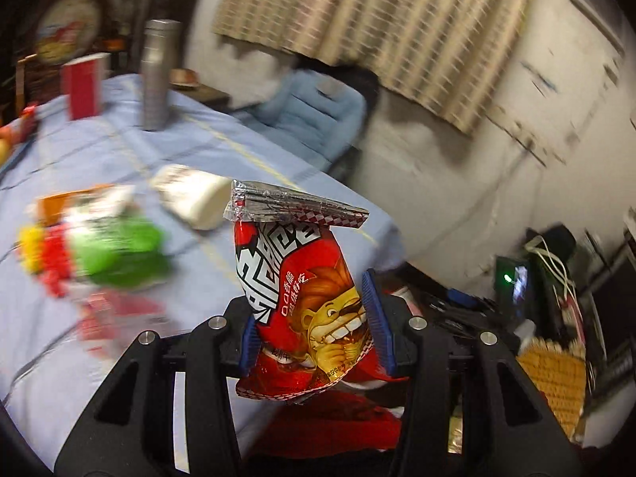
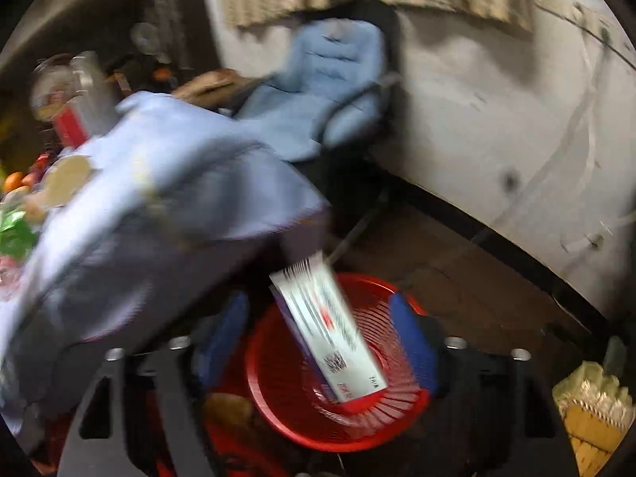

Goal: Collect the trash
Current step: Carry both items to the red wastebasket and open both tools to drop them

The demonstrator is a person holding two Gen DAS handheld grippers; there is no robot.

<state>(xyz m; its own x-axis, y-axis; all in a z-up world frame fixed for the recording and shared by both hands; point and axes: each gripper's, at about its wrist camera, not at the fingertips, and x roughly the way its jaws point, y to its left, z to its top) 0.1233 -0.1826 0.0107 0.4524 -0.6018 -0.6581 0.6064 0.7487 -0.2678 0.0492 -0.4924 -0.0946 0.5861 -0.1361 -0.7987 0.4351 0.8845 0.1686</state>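
Observation:
My left gripper (image 1: 310, 298) is shut on a red snack bag (image 1: 302, 278) with a cartoon lion, its blue pads pressing both sides; the bag's silver sealed top stands above the fingers. It hangs over the corner of the blue-clothed table (image 1: 99, 151). My right gripper (image 2: 318, 302) is open above a red mesh basket (image 2: 278, 409) on the floor. A white carton (image 2: 338, 338) lies tilted between its blue fingers, clear of both pads and with its lower end in the basket. The picture is blurred.
On the table lie green and red wrappers (image 1: 115, 246), a tipped white cup (image 1: 190, 194), a silver bottle (image 1: 157, 75) and a red box (image 1: 83, 87). A blue padded chair (image 1: 314, 115) stands by the wall. A yellow woven basket (image 1: 552, 381) and cluttered electronics sit at right.

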